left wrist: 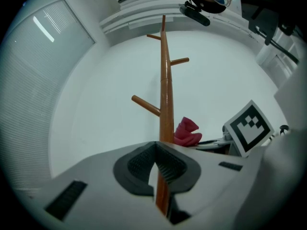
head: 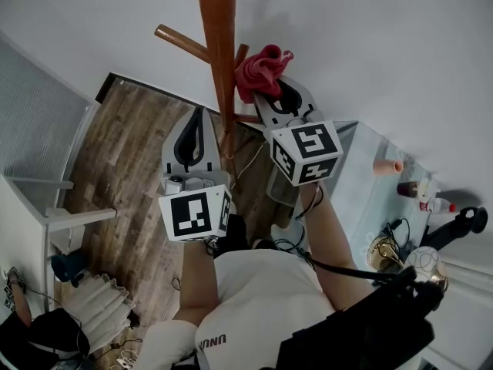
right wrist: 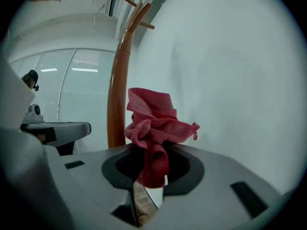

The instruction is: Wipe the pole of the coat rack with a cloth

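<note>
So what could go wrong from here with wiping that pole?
1. The cloth is pinched only by a fold in the right hand-held gripper; rubbing could pull it free.
2. A peg jutting from the pole might snag it.
3. The left hand-held gripper is shut and seems not to hold the pole, so the rack may wobble.

Pole [head: 219,60] was smooth, glossy varnished wood, cloth [head: 259,69] was coarse-woven matt fabric, floor [head: 115,176] was matt wood-grain plank, wall [head: 370,45] was smooth matt.
</note>
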Tool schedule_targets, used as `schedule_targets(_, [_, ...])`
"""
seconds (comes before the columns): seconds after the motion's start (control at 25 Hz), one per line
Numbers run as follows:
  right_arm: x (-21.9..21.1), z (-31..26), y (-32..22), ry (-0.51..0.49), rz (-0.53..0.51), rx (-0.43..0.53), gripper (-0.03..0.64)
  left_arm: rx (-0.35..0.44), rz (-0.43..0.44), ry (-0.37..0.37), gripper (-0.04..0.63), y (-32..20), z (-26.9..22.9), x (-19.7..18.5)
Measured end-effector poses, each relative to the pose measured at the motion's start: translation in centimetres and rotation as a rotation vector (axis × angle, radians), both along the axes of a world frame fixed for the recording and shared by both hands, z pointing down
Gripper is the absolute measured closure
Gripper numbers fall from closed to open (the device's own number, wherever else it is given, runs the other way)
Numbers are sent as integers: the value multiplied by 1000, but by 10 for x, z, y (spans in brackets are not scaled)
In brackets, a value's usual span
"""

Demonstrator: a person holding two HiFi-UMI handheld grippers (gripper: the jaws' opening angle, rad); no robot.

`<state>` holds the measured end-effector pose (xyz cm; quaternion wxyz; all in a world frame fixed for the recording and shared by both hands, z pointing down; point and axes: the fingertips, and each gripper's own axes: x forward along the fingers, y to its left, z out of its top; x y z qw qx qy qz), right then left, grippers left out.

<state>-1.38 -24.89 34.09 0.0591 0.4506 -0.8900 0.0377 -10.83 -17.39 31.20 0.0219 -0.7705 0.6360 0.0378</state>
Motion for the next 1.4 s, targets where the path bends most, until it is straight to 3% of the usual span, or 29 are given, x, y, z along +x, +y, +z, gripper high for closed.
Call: schedule_targets(1.4, [19,-20,-29,29,70,68,505,5,2,-6,582,-2,-2,2])
